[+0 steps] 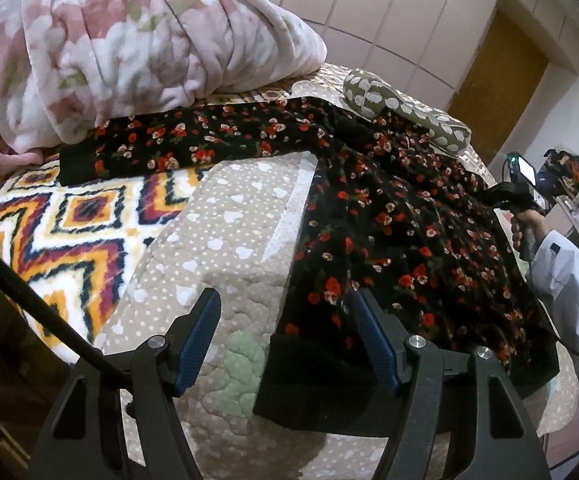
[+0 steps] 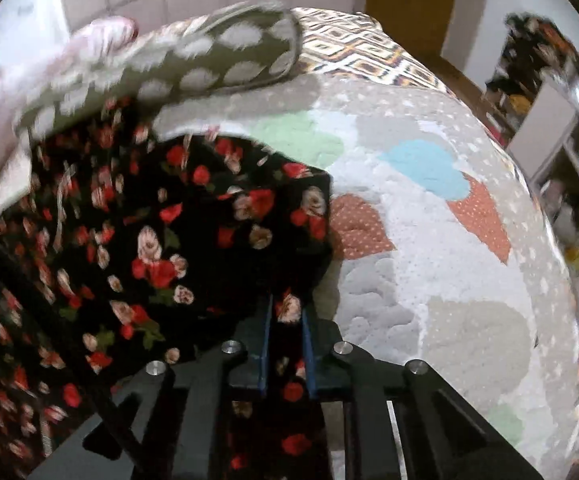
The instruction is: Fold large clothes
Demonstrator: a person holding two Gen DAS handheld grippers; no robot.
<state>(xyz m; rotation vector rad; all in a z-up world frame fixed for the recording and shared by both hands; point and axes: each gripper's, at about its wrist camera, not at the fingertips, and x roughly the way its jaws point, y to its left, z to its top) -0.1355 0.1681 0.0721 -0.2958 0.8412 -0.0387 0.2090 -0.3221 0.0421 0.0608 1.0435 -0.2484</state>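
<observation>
Left wrist view: a quilted bed [image 1: 241, 240] is covered by a spread black floral garment [image 1: 389, 220]. Left tongs [image 1: 285, 340] are held apart above its hem. Right tongs [image 2: 285, 320] are clamped on its fabric.

Even indoor light, one view sharp, the other smeared.

Lit softly from overhead: a ceiling lamp mirrored as a bright spot on the glossy wardrobe doors [image 1: 389, 8] far ahead of the left gripper [image 1: 285, 332]. Sharp throughout in the left wrist view, with a faint shadow on the quilt [image 1: 229, 240] just under the blue pads. Glare only from a small lit screen [image 1: 527, 172] off to the right. Strongly motion-blurred in the right wrist view, worst on the spotted pillow [image 2: 217, 64] up-left of the right gripper [image 2: 287, 312] and on the floral garment [image 2: 149, 240]. Heavy fisheye bending and black corners in both.
</observation>
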